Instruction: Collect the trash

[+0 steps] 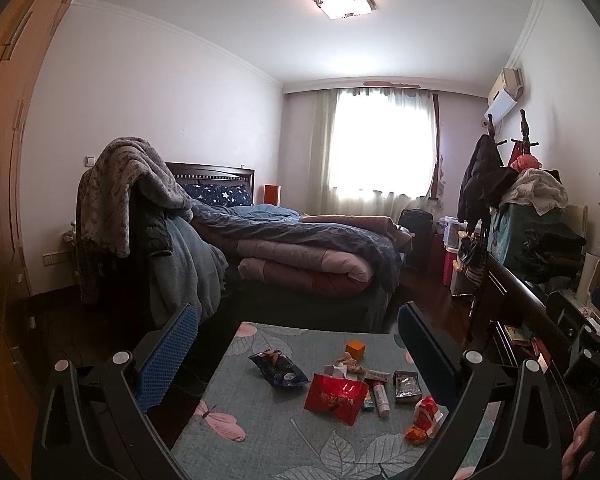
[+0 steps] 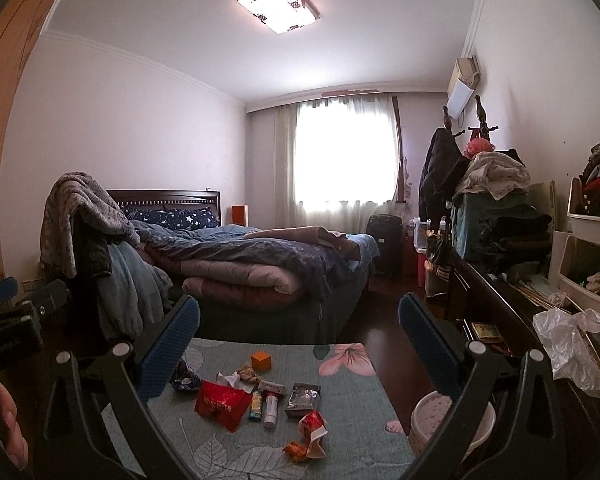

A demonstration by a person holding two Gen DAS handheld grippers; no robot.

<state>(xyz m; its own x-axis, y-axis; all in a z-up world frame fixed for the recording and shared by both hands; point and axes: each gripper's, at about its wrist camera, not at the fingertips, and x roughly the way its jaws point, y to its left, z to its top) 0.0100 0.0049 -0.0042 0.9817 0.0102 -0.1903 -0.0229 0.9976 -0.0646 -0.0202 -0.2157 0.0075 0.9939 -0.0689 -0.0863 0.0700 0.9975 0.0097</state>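
Trash lies on a small table with a grey-green leaf-print cloth (image 1: 260, 432) (image 2: 352, 408). It includes a red packet (image 1: 336, 398) (image 2: 222, 402), a dark blue snack bag (image 1: 278, 368) (image 2: 185, 376), a silver foil pack (image 1: 407, 387) (image 2: 303, 399), a crumpled red-and-white wrapper (image 1: 426, 416) (image 2: 312, 428), a small white tube (image 1: 381, 394) (image 2: 271, 404) and an orange cube (image 1: 356, 349) (image 2: 261, 361). My left gripper (image 1: 298, 332) is open and empty, held above the table's near side. My right gripper (image 2: 299, 326) is open and empty, likewise above the table.
A pale bin (image 2: 452, 420) stands right of the table. A bed with heaped quilts (image 1: 300, 248) lies beyond. A chair draped with blankets (image 1: 132, 200) stands left. A dark dresser with clothes (image 2: 496, 240) and a plastic bag (image 2: 572, 344) runs along the right.
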